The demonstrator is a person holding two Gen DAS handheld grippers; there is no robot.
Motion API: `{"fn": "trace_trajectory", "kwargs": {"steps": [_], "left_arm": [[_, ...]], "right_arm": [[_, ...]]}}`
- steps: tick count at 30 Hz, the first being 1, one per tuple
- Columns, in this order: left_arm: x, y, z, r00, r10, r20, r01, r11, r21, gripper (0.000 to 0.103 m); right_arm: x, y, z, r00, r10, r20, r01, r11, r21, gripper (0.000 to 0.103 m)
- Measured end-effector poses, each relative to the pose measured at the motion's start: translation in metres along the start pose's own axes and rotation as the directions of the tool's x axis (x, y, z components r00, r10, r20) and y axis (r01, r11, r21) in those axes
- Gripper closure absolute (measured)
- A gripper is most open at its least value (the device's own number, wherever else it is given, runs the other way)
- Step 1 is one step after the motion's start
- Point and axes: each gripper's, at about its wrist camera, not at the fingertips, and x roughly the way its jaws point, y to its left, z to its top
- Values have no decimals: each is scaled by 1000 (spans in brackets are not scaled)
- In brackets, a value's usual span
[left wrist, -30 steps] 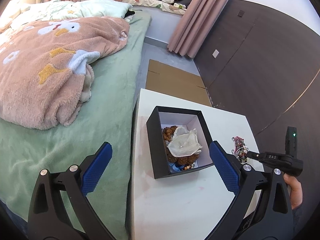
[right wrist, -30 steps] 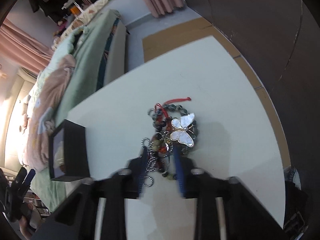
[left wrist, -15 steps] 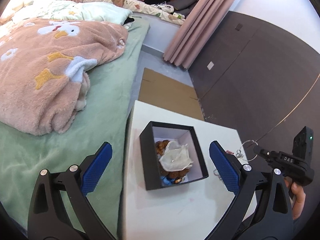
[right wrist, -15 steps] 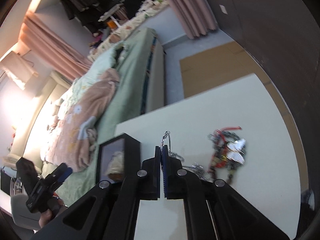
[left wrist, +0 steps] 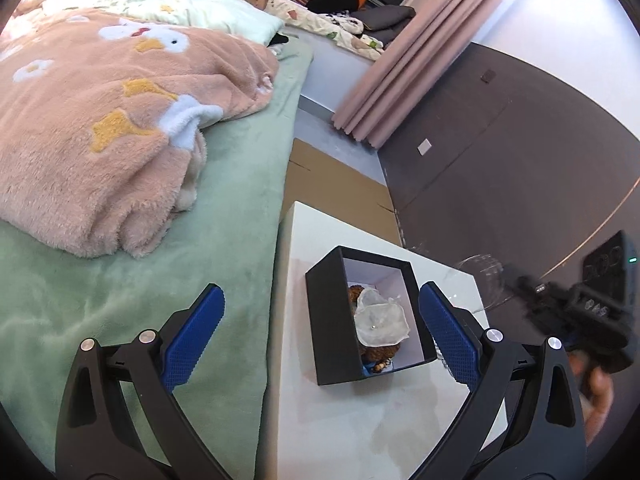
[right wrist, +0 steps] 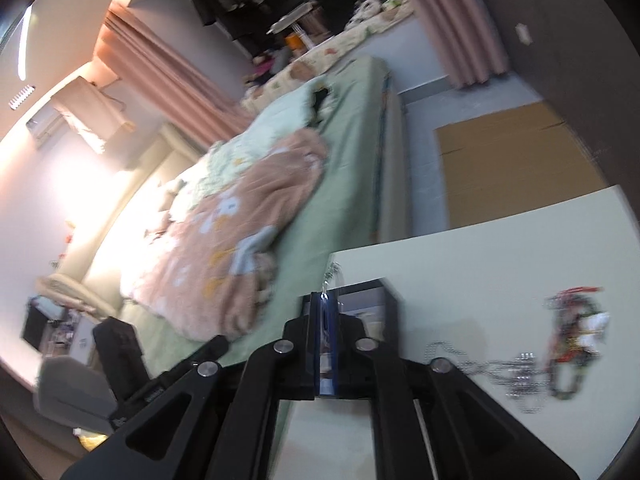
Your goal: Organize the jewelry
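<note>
Right gripper [right wrist: 327,312] above the black box [left wrist: 326,320], jaws opening yet still pinching a thin chain [right wrist: 330,276], chain trailing back toward the jewelry pile [right wrist: 576,344], left gripper [left wrist: 320,332] wide open and empty astride the box, box contents visible only from the left wrist.

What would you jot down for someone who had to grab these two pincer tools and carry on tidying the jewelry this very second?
Left gripper: open, empty, hovering in front of the black box.
Right gripper: jaws pinched on a thin silver chain, just starting to ease open, raised above the white table near the box.
Box: open on the table by the bed, already holding brown beads and a pale, translucent flower-like piece.
Left to do: drop the chain into the box, then fetch the tangled red and dark beaded pile and the silver chain lying beside it.
</note>
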Motion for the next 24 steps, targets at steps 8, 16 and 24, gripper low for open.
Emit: {"fn": "trace_trajectory", "kwargs": {"steps": [8, 16, 24], "left_arm": [[-1, -6, -3, 1000, 10, -2, -10, 1000, 26, 6], [3, -54, -12, 1000, 9, -27, -5, 990, 143, 6], [16, -106, -28, 996, -9, -93, 30, 975, 221, 8]], "right_arm": [[5, -26, -11, 999, -24, -47, 27, 999, 47, 37], [-38, -59, -19, 994, -102, -27, 104, 991, 83, 31], [-73, -96, -24, 986, -162, -45, 166, 976, 139, 30]]}}
